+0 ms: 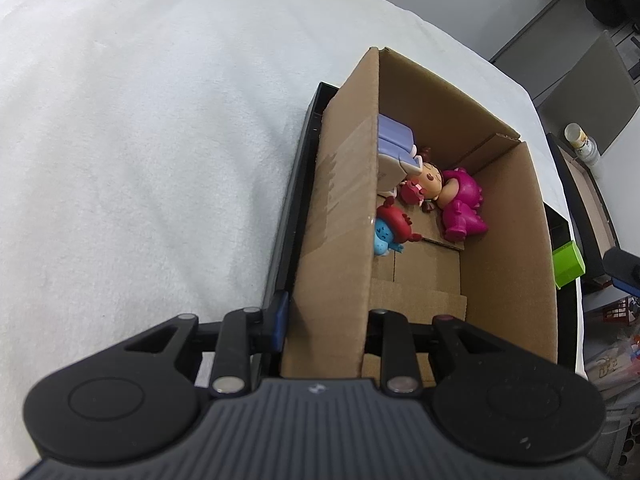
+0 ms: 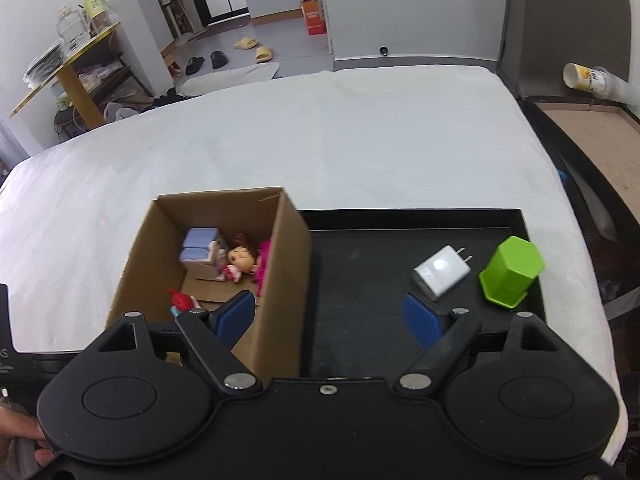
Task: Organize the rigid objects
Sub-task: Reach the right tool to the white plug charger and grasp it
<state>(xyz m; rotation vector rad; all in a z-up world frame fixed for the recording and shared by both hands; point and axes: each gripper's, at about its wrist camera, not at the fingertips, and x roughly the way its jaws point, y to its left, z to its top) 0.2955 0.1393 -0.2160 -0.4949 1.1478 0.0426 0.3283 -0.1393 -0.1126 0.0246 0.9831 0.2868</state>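
Two loose pieces on black tray (image 2: 420, 216): white charger (image 2: 440, 272), green hexagonal cup (image 2: 512, 272)

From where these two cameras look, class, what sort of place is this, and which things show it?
Probably a lived-in home rather than a lab: slippers lie on the floor beyond the white-covered table, and a cluttered shelf with jars stands by the wall.

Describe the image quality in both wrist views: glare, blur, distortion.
Left wrist view: strong fisheye bend curves the cardboard box walls; the nearest part of the left gripper is soft. Right wrist view: a glare spot bleaches the white charger top, the black tray shows a faint sheen, the bed edge bows, and the right gripper looms large; lighting is even, shadows soft.
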